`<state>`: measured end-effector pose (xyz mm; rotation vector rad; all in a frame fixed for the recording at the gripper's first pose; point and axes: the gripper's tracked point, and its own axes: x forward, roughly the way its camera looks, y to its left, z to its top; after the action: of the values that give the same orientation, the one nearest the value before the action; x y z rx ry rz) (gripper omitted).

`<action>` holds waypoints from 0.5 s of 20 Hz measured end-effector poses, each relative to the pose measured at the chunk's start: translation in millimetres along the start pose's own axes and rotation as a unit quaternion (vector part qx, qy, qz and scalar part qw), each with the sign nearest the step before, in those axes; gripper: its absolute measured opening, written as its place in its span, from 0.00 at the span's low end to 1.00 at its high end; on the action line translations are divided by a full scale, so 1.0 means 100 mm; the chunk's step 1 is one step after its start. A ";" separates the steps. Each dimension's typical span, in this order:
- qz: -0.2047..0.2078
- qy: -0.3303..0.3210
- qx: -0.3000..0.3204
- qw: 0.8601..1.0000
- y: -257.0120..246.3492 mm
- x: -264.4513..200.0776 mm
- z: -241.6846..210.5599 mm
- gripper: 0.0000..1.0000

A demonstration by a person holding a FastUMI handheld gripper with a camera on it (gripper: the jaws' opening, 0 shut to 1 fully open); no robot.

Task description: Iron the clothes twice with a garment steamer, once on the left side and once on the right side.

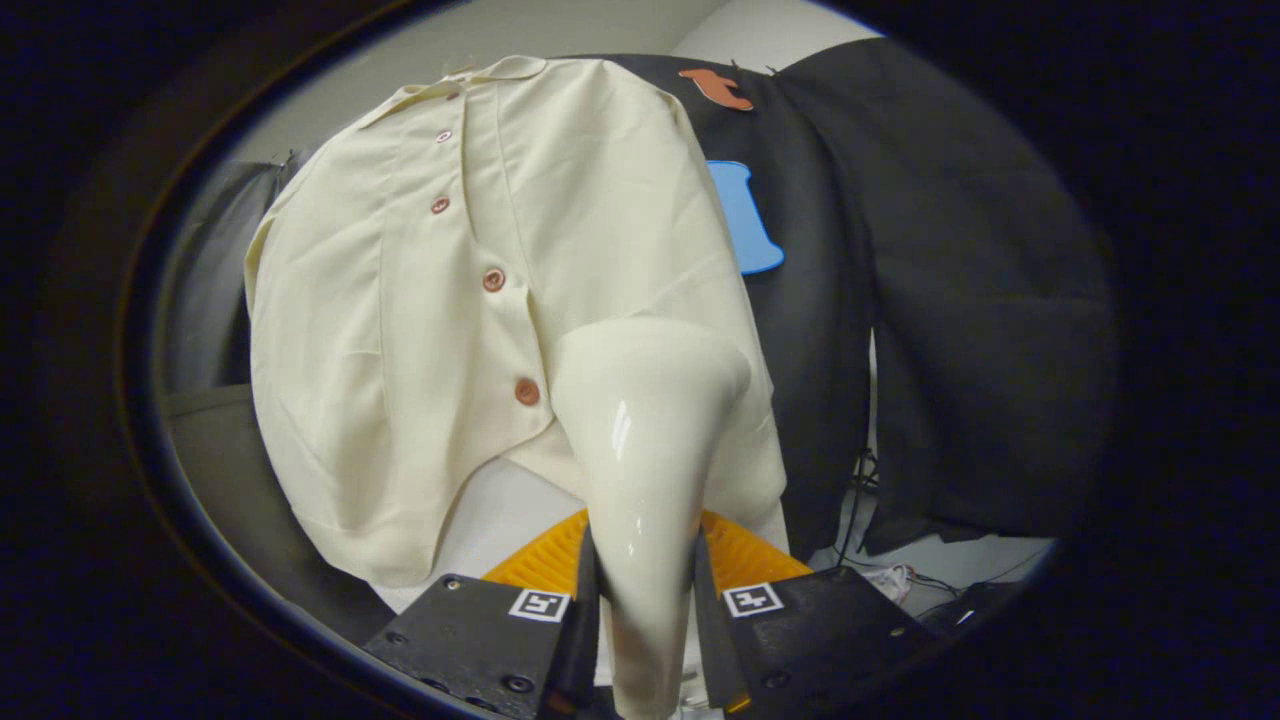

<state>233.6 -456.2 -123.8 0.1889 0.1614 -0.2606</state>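
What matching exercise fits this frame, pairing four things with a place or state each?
Things:
1. steamer
2. shirt
3. buttons
4. claw

Descriptions:
A. shut on the handle
B. cream, hanging in front of the black cloth
C. reddish-brown, in a row down the placket
D. glossy, gripped between the fingers, head against the fabric

Pairs: 1-D, 2-B, 3-C, 4-A

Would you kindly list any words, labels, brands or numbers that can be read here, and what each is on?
No readable words, brands or numbers.
Square black-and-white marker on one side of the gripper: a coded pattern, not text.
Matching marker on its other side: likewise.
Steamer, clamped between the fingers: no label visible.
Shirt: plain buttons, no tag showing.
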 end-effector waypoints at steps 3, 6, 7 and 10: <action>-0.028 0.000 -0.013 1.000 0.00 -0.10 -0.02 0.42; -0.059 -0.005 -0.062 0.996 0.09 -0.27 0.04 0.42; -0.064 -0.002 -0.072 0.995 0.13 -0.34 0.06 0.42; -0.086 -0.003 -0.097 0.992 0.24 -0.57 0.15 0.42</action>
<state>187.8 -422.4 -94.7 -0.0191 0.1955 -0.4152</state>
